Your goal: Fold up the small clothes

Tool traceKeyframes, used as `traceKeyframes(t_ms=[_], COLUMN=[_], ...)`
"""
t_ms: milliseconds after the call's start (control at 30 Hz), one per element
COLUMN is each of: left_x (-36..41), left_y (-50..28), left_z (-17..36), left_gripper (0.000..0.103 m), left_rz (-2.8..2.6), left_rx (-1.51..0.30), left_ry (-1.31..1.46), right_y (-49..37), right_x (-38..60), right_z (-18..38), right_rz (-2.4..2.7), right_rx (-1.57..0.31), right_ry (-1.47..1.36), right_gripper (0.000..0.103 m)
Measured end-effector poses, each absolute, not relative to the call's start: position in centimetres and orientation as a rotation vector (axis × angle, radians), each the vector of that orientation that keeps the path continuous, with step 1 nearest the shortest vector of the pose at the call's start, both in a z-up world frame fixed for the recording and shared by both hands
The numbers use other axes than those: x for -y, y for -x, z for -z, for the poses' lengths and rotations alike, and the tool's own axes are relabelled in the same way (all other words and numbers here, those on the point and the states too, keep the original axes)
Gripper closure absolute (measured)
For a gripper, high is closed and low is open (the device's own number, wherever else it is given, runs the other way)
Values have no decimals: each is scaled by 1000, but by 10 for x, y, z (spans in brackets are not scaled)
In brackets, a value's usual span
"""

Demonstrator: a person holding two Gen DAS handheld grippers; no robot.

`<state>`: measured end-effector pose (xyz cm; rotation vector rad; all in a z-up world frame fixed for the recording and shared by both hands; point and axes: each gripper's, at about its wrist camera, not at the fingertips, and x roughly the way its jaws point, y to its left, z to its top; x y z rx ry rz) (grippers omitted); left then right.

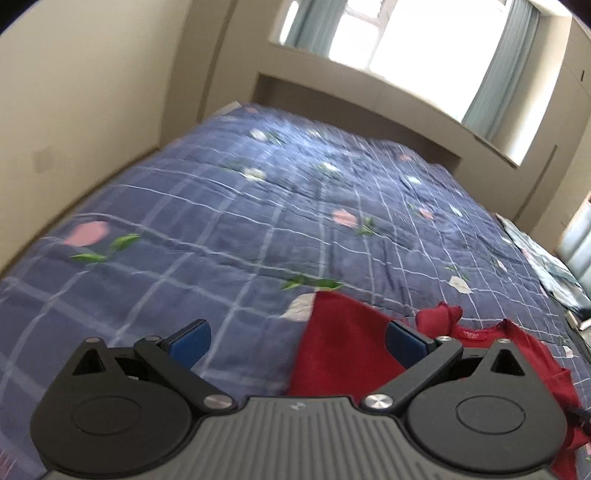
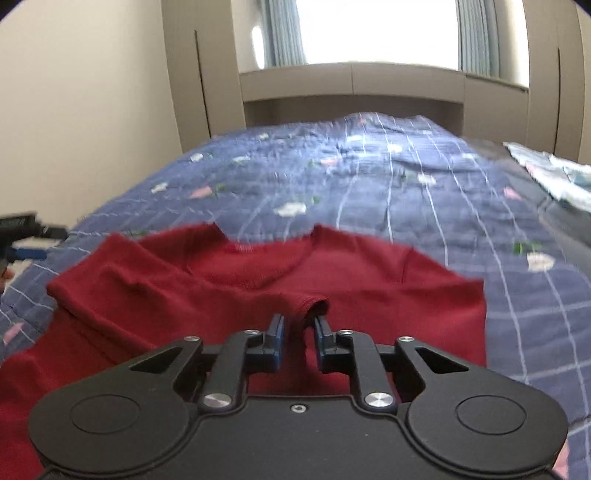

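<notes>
The shirt (image 2: 332, 280), a red top, lies spread on the bed (image 2: 406, 177) near its close edge, neckline toward the far end where the window (image 2: 369, 29) stands bright between pale curtains. The bed is covered by a blue quilt (image 1: 221, 206) with a white grid and scattered pink and white flowers with green leaves; it fills most of both views, with beige walls to the side and a low built-in ledge under the window. At the far right of the bed lies a pale patterned cloth (image 2: 554, 173), well apart from the shirt. One sleeve (image 2: 184, 291) of the shirt is folded across the body, its cuff end reaching the middle of the garment. The right claw (image 2: 298, 328) is nearly together just at that cuff: red cloth runs down between its blue pads, but blur hides whether they press on it, so I cannot tell if the cuff is gripped. The left claw (image 1: 297, 339) hangs over the shirt's left edge with its pads wide apart and nothing held; red cloth lies under its right finger and bare quilt under the other. From the right wrist view, it shows small at the left edge.
</notes>
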<state>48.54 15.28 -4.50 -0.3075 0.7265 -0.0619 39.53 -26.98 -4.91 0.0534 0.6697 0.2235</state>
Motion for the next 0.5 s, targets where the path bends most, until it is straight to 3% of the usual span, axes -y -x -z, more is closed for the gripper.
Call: traceKeyframes(t_ms=[133,233,333,433,467,500], left_x=[-147,-148,-151,-150,-148,-147], left_y=[-531,-552,-560,-560,-558,-556], left_z=[60,73,82,83,81,78], left_gripper=[4,14,31,67,92,94], left_rz=[93,118,182,251,261,272], left_rx=[-807,-866,-909,-915,-907,-893], left_ry=[276,307,391,432,430,427], right_y=[-395,-394,-391,-391,-391,-391], right_x=[273,275,275,276,276,276], right_z=[62,70,73,74,73,73], right_rz=[-209,-213,-217,-220,-219,-218], right_rx=[-680,-684,-675,-668,-668,-667], right_ry=[-106,-128,-135,-136,-137,-140], right_gripper=[77,76,75,75,75,75])
